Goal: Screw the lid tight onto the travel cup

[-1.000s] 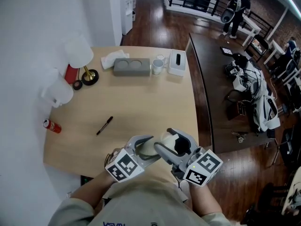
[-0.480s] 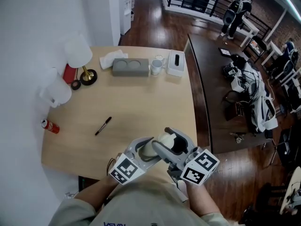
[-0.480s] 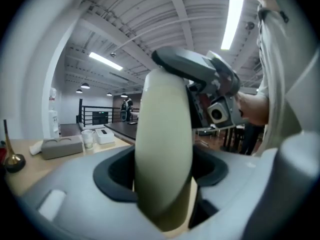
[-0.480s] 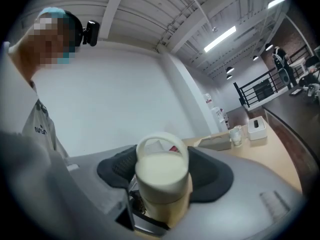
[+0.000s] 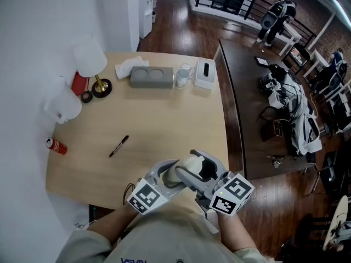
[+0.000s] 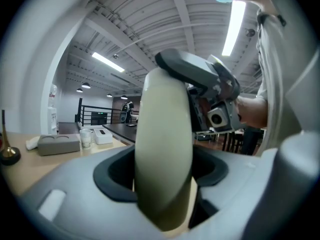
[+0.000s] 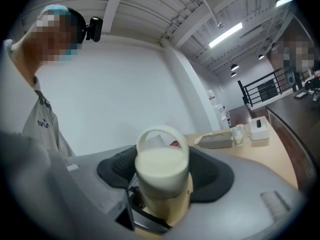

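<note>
- Both grippers are up at the near edge of the table (image 5: 164, 114), just in front of the person's chest, with the cream travel cup (image 5: 185, 163) carried between them, clear of the tabletop.
- The left gripper (image 5: 166, 172) has its jaws set wide and clamped on the cup's body. In the left gripper view the cream wall fills the gap between the dark pads.
- The right gripper (image 5: 201, 167) comes in from the right, its jaws closed round the top end of the cup. The right gripper view looks straight at the lid (image 7: 162, 164), seated on the cup with its loop handle standing up.
- The two sets of jaws sit right against each other on the cup.
- Out on the table, a black marker pen (image 5: 119, 146) lies left of centre and a red can (image 5: 56, 146) lies on its side near the left edge.
- Along the far edge stand a brass-footed lamp (image 5: 102, 86), a grey tray (image 5: 151, 76), a small cup (image 5: 182, 78) and a white box (image 5: 205, 73).
</note>
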